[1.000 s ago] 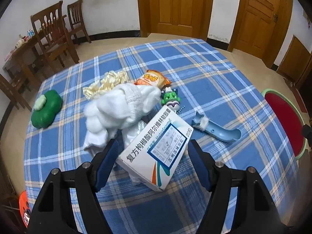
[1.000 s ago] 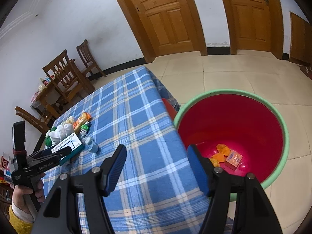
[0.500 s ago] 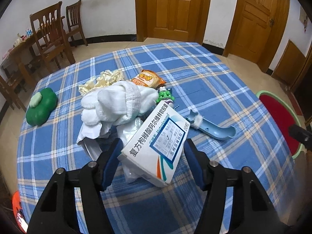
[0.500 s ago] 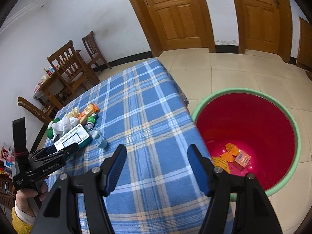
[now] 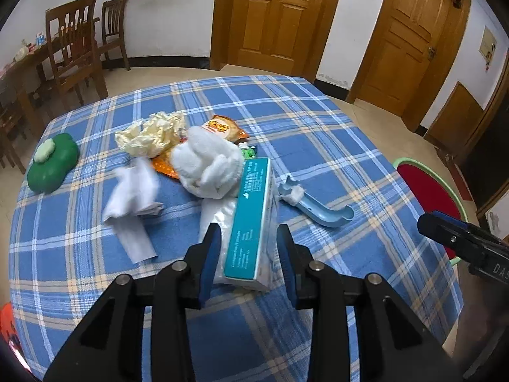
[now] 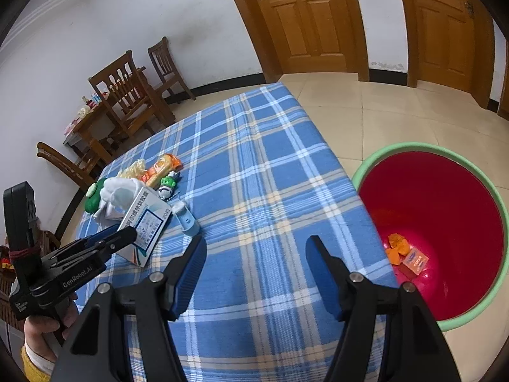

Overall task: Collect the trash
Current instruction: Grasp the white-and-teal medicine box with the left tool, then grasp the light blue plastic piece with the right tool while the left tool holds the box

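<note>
A white and teal medicine box (image 5: 251,210) stands tipped on its long edge on the blue checked tablecloth (image 5: 318,146). My left gripper (image 5: 248,232) has it between the fingers, and the jaws are closing with the pads against its sides and some clear plastic film. From the right wrist view the same box (image 6: 148,222) shows its printed face beside the left gripper (image 6: 121,235). My right gripper (image 6: 256,245) hangs open and empty over the table's near corner, next to the red bin (image 6: 426,203).
Behind the box lie a white cloth wad (image 5: 206,162), a loose tissue (image 5: 133,191), a yellow crumpled wrapper (image 5: 149,133), an orange snack packet (image 5: 222,127), a blue plastic piece (image 5: 327,210) and a green lump (image 5: 52,162). Wooden chairs (image 5: 76,51) stand beyond.
The left jaws have narrowed around the box, which turned from lying face up to standing on its edge. A white tissue slid off to the left. The right gripper drifted towards the table.
</note>
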### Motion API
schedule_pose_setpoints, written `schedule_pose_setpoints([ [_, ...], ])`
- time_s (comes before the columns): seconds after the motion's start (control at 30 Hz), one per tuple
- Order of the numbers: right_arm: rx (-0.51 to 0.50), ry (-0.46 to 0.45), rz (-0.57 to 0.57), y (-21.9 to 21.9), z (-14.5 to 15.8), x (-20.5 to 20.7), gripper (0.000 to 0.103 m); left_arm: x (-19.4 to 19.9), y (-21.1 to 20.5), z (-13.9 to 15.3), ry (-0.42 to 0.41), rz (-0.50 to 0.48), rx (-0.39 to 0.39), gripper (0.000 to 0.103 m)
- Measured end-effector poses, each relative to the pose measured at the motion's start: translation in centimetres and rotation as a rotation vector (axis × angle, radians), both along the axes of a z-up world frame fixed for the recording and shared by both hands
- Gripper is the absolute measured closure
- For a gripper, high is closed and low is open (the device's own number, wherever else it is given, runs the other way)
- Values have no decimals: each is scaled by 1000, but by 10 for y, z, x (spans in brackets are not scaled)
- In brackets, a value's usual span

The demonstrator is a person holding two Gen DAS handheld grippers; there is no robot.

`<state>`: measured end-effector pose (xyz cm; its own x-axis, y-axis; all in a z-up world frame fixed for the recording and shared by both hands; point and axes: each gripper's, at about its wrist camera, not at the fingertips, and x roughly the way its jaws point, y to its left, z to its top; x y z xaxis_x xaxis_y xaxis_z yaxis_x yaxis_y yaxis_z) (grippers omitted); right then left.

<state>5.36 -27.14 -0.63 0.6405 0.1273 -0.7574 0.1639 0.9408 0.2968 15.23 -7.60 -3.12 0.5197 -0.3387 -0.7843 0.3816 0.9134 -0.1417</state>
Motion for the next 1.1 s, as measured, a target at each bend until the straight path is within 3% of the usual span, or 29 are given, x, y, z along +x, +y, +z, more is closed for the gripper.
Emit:
schedule_pose_setpoints([
  [0.23,-1,2,-1,0,0,1,36,-3,-11,-1,-17,-18,9,65],
  [0.33,3,5,2,0,0,1,36,-4,-13,-1,-9,-32,-9,84],
  [0.6,4,4,14,3,0,4,36,-11,6,11,9,-3,-135,85],
  [1.1,-18,8,123,42,-6,41,36,-18,53,45,-81,146,-204,85],
])
